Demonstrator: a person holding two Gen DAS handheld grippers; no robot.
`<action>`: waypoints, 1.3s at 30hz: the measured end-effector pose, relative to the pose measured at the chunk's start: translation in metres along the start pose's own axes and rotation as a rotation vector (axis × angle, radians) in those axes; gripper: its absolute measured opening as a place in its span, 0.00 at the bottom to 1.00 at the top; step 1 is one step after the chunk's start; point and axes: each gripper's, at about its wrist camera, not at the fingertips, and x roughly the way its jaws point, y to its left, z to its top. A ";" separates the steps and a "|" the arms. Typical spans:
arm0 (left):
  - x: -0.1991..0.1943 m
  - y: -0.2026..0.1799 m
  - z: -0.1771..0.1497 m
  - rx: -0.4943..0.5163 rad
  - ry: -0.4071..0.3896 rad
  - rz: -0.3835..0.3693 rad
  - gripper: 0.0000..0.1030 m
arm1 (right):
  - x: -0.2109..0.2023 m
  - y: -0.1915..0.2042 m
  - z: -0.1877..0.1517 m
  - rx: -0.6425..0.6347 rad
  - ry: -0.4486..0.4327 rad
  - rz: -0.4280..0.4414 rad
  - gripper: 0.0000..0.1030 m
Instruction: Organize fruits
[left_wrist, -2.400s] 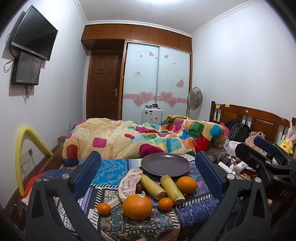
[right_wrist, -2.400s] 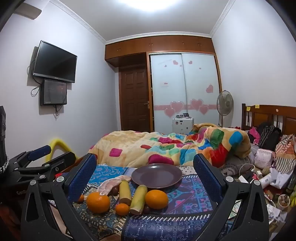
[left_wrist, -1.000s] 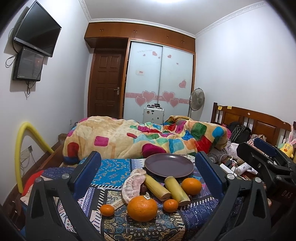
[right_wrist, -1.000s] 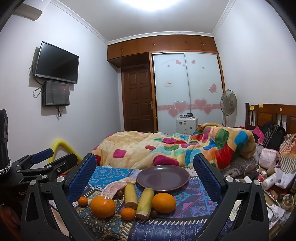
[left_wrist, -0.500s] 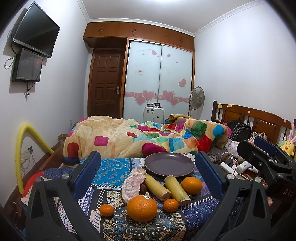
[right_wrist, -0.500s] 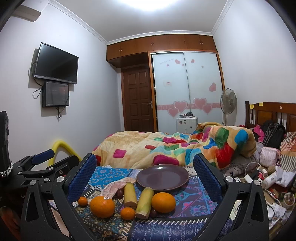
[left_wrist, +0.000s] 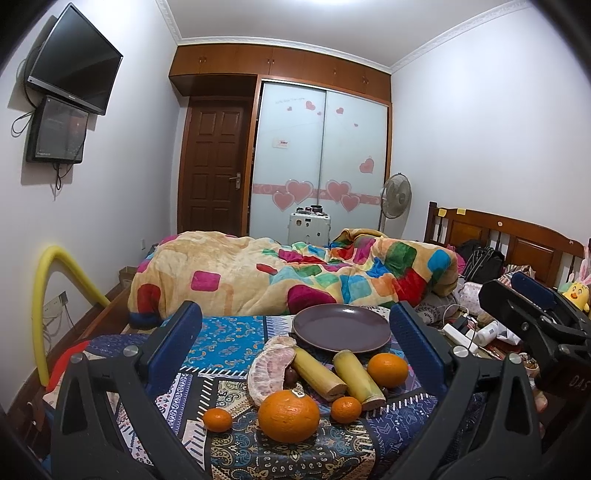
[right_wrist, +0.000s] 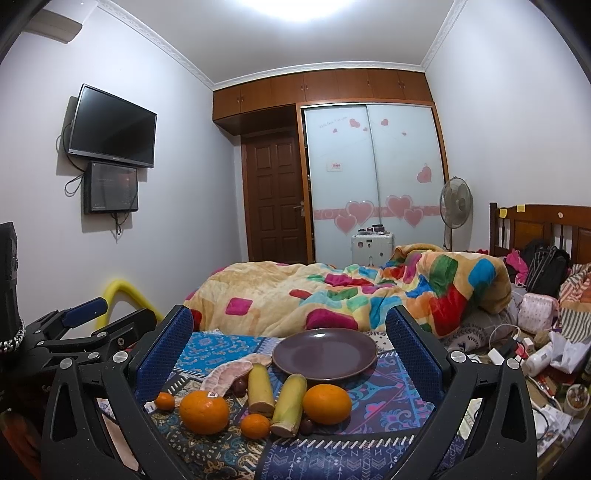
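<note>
A dark purple plate (left_wrist: 341, 328) (right_wrist: 325, 353) lies empty on a patterned blue cloth (left_wrist: 225, 338). In front of it lie a peeled pomelo piece (left_wrist: 267, 371) (right_wrist: 231, 373), two yellow-green sugarcane pieces (left_wrist: 319, 374) (right_wrist: 290, 404), two big oranges (left_wrist: 289, 410) (right_wrist: 327, 403), two small tangerines (left_wrist: 218, 420) (right_wrist: 255, 425) and small dark fruits (left_wrist: 290, 375). My left gripper (left_wrist: 295, 339) is open and empty, held back from the fruit. My right gripper (right_wrist: 290, 341) is open and empty, likewise held back.
A bed with a colourful quilt (left_wrist: 288, 273) lies behind the cloth. Clutter of bags, cables and bottles (right_wrist: 532, 347) fills the right side. A yellow foam tube (left_wrist: 48, 295) stands at the left. Each gripper shows at the edge of the other's view (left_wrist: 535, 332) (right_wrist: 81, 332).
Both views have shifted only slightly; the left gripper has drifted a little. The fruit and plate have not moved. Both grippers stay open.
</note>
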 end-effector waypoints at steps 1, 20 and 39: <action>0.000 0.000 0.000 0.000 0.000 -0.001 1.00 | 0.000 0.000 0.000 0.000 0.000 0.000 1.00; 0.002 0.004 -0.001 -0.003 0.006 0.001 1.00 | 0.000 0.001 0.000 0.004 0.001 0.001 1.00; 0.050 0.033 -0.031 0.023 0.222 0.041 1.00 | 0.049 -0.015 -0.036 -0.046 0.213 -0.018 1.00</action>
